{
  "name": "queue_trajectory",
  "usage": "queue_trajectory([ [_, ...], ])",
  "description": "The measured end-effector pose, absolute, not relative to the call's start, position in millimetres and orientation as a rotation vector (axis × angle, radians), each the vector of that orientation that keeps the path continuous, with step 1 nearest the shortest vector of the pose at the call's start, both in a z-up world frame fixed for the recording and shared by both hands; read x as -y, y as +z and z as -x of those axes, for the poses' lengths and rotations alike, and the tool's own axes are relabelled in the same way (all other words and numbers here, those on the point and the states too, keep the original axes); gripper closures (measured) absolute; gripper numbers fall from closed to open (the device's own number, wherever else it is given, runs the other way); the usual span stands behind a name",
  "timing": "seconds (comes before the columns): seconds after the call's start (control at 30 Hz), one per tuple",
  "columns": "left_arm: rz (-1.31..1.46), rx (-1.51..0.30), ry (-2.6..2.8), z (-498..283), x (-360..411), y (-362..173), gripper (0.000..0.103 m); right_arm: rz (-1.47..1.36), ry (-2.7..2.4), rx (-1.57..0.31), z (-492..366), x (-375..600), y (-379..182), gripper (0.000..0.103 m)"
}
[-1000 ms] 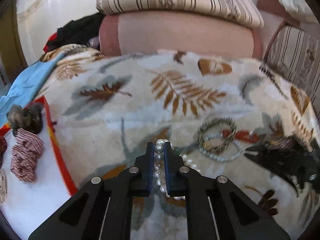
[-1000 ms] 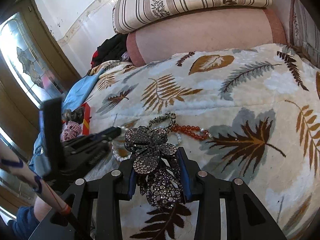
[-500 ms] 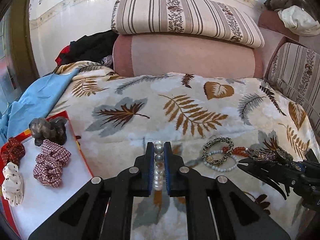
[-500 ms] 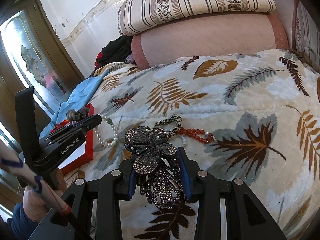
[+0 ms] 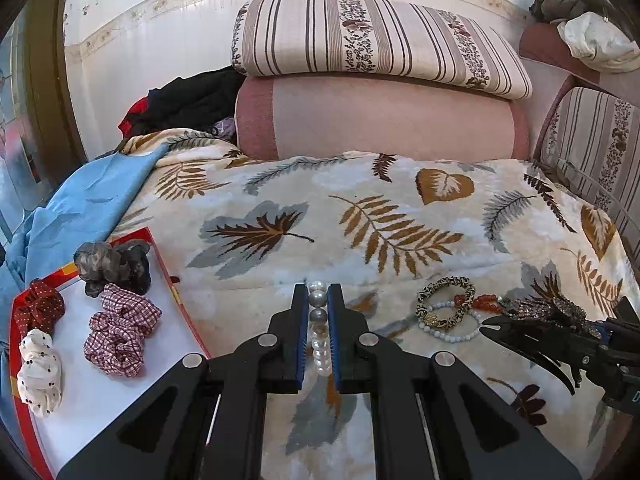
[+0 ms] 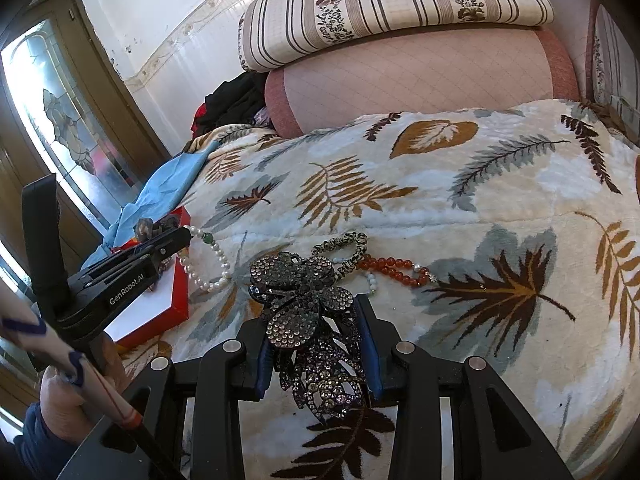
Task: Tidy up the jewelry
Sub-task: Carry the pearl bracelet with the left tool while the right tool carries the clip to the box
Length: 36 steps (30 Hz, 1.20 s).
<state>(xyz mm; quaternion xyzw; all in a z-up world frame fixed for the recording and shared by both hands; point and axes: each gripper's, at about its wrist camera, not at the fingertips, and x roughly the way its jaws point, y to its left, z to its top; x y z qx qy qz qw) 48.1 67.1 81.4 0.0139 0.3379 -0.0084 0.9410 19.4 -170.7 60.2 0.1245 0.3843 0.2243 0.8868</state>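
Observation:
My left gripper (image 5: 318,300) is shut on a white pearl bracelet (image 5: 319,330); in the right wrist view the bracelet (image 6: 208,258) hangs from it above the blanket beside the red-rimmed tray (image 6: 160,304). My right gripper (image 6: 316,328) is shut on a dark rhinestone hair clip (image 6: 304,312), also visible in the left wrist view (image 5: 552,308). On the blanket lie a leopard-print bracelet (image 5: 444,300), a red bead bracelet (image 5: 478,302) and a pale bead bracelet (image 5: 448,330).
The tray (image 5: 80,400) at left holds several hair scrunchies: checked red (image 5: 120,328), grey (image 5: 112,268), dotted red (image 5: 40,310), white (image 5: 40,372). A blue cloth (image 5: 80,200) lies left. Bolster and striped cushion (image 5: 380,44) stand at the back.
My left gripper has lifted the pearl bracelet off the blanket and pulled back toward the tray. My right gripper keeps hold of the hair clip, barely moved.

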Motion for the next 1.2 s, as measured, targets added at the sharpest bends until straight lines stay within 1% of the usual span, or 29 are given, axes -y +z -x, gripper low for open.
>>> queue_trajectory([
  [0.23, -0.021, -0.674, -0.009, -43, -73, 88, 0.094, -0.253, 0.468, -0.793, -19, 165, 60, 0.064],
  [0.5, -0.006, -0.625, 0.011, -21, -89, 109, 0.094, -0.276, 0.478, -0.776, -9, 157, 68, 0.064],
  [0.83, 0.043, -0.573, 0.134, 29, -151, 129, 0.094, -0.243, 0.548, -0.743, 27, 109, 89, 0.063],
  [1.2, 0.119, -0.591, 0.233, 45, -222, 119, 0.094, -0.175, 0.640, -0.722, 38, 34, 113, 0.064],
])
